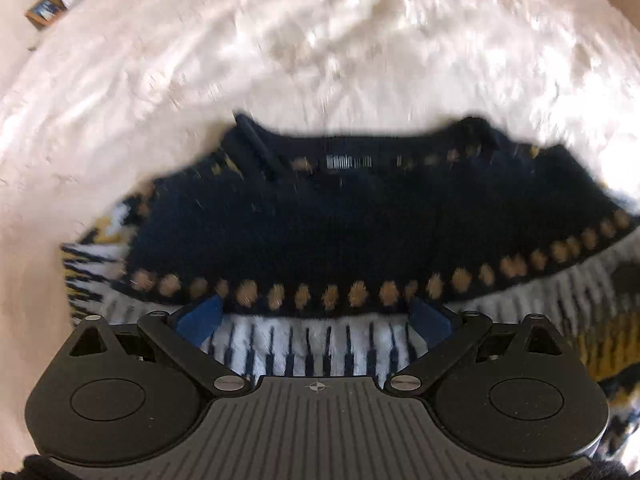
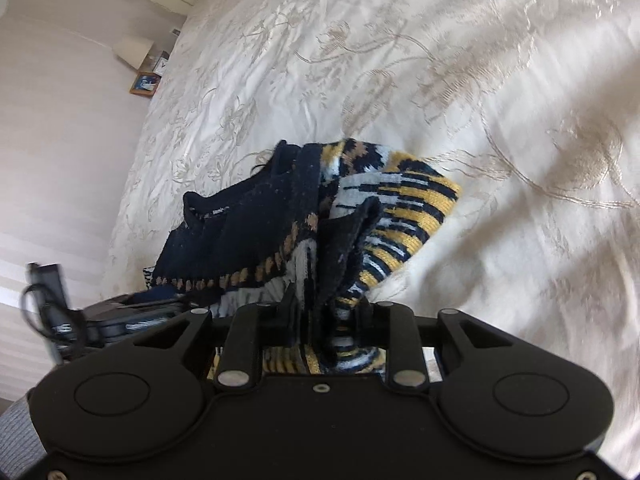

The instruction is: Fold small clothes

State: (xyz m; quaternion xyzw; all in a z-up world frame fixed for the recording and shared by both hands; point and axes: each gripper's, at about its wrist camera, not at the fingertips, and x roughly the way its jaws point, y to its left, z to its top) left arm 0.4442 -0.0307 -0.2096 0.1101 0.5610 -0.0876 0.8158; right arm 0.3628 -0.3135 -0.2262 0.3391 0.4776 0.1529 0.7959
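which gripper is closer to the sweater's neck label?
Left. The left gripper hangs open over the white striped band, just below the neck label. The right gripper is shut on the sweater, bunched at its side.

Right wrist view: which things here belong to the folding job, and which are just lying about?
Job: dark navy knitted sweater with yellow, white and tan pattern; right gripper shut on it; left gripper.
Lying about: cream lampshade; small framed picture; embroidered cream bedspread.

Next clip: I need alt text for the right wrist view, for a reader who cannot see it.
The right gripper is shut on a bunched fold of a navy, white and yellow patterned sweater, lifting it off a cream embroidered bedspread. A lamp stands far left.
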